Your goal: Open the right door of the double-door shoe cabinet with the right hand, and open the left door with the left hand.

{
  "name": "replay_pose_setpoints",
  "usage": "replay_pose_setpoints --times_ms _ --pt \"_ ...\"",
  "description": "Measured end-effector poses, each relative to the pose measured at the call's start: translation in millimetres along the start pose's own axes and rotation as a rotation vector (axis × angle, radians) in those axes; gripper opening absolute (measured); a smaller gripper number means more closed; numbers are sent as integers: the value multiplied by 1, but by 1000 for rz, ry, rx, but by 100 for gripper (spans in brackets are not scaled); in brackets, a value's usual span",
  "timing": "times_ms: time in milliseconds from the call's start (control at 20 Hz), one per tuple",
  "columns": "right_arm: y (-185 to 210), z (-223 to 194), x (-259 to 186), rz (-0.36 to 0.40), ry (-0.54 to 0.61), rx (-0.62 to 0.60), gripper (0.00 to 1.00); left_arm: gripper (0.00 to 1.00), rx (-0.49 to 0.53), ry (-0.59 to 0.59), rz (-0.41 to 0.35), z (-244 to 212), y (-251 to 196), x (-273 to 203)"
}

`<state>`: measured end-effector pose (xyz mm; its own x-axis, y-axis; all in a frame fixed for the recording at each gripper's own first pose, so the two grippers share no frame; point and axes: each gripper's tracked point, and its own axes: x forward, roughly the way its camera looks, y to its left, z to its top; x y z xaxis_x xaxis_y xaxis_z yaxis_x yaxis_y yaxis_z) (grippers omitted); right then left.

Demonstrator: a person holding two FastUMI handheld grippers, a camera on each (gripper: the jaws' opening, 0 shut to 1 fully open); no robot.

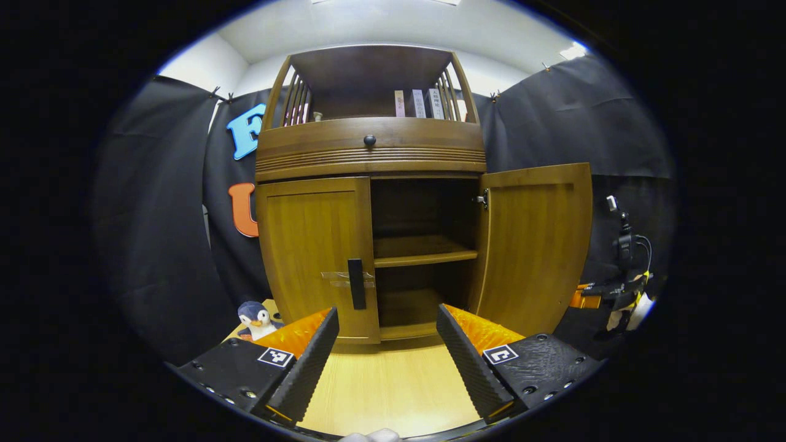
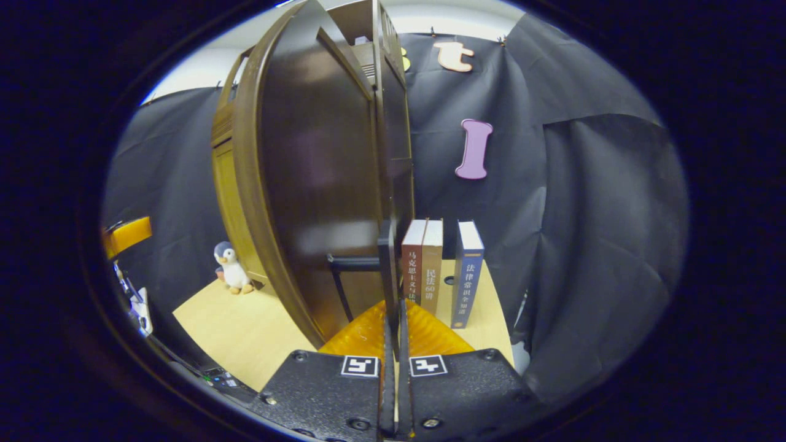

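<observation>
In the left gripper view, we see the shoe cabinet (image 1: 370,184) standing on a light wooden table (image 1: 393,387). Its right door (image 1: 535,245) is swung wide open, exposing 1 inner shelf (image 1: 424,253). The left door (image 1: 316,255) is closed, with its dark vertical handle (image 1: 356,283) untouched. The left gripper (image 1: 387,347) hangs in front of that door, its fingers spread wide and holding nothing. In the right gripper view, the right gripper (image 2: 393,319) is clamped on the right door's handle (image 2: 385,270), both fingers pressed against it. We note 3 books (image 2: 442,270) upright beside the cabinet and a toy penguin (image 1: 256,319) at its left.
</observation>
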<state>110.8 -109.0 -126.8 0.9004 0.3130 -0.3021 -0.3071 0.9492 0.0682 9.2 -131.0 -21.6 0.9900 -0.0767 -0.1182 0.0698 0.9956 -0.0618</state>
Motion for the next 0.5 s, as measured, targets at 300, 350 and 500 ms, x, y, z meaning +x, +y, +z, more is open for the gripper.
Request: replay_pose_setpoints --times_ms 300,350,500 --pt "-2 -3 -5 16 33 -14 8 96 -2 -12 58 8 -8 4" --pt "-4 -5 -8 21 39 -15 9 96 4 -14 68 10 -5 5" --pt "-18 -12 -25 -5 60 -28 33 96 5 -20 85 13 3 7"
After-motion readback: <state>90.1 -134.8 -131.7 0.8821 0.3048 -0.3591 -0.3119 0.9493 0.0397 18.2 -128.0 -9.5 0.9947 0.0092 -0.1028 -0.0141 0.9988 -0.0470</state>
